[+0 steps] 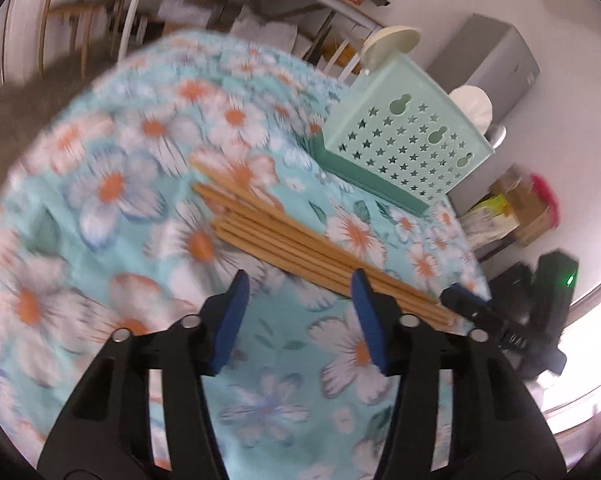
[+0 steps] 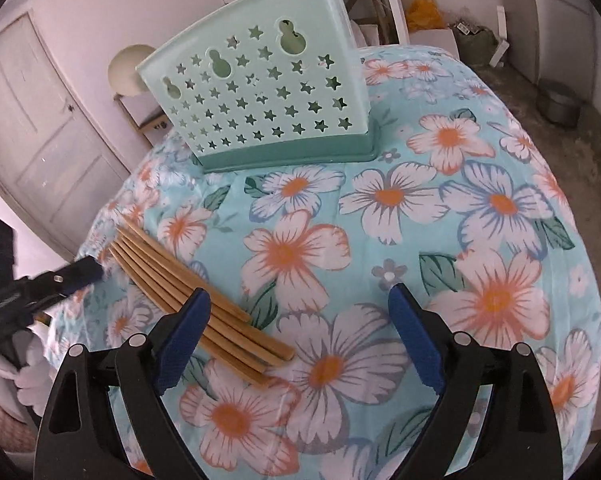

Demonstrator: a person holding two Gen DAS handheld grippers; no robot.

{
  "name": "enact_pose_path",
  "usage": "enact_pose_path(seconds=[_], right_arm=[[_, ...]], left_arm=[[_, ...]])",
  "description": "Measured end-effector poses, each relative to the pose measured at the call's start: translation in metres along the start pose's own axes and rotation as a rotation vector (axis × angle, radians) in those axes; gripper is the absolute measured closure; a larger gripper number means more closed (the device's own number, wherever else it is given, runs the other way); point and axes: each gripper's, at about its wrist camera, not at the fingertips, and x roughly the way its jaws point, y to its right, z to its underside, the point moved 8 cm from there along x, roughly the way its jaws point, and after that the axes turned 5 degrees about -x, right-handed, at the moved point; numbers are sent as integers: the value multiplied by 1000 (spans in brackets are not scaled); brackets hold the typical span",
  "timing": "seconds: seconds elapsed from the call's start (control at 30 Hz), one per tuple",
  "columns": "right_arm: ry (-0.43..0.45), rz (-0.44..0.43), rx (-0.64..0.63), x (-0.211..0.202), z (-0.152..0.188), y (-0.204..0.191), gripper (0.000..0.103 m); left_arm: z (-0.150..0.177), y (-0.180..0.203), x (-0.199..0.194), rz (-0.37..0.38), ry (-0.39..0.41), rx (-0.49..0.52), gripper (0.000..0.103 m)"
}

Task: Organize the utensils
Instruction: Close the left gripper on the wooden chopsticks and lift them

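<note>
floral tablecloth (image 2: 380,200) covers the table. right gripper (image 2: 300,336) hovers with jaws spread wide and empty, its left finger over the wooden chopsticks (image 2: 188,292) lying bundled on the cloth. left gripper (image 1: 300,320) is partly spread, empty, beside them. mint star-cut utensil holder (image 2: 260,92) stands beyond.

Wooden chopsticks (image 2: 188,296) flat nr mint star-holed holder (image 2: 260,92)
</note>
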Motion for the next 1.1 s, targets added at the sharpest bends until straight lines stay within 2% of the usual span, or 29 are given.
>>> enact_pose_path(seconds=[0.1,0.23,0.33,0.4,0.47,0.8,1.0,1.1], right_arm=[[2,-14,-1,1,-2,-3,12],[14,-33,7,-1,-3,-2,11],[23,-54,23,-1,-2,-1,11],[28,-65,30,-3,-1,1,11],[32,-75,37,-3,-2,2,11],[38,-95,50,-3,-3,3,9],[30,-96,40,-1,-3,1,6],[34,-103,47,0,-3,0,6]], left_arm=[[4,-4,12,62,-35,-100,67],[2,-7,20,114,-31,-197,71],[-1,-15,27,134,-31,-284,85],[-3,-21,29,157,-36,-348,88],[-4,-23,28,176,-31,-371,89],[18,-25,-4,171,-54,-356,88],[19,-42,0,199,-57,-479,87],[17,-45,4,200,-66,-508,86]])
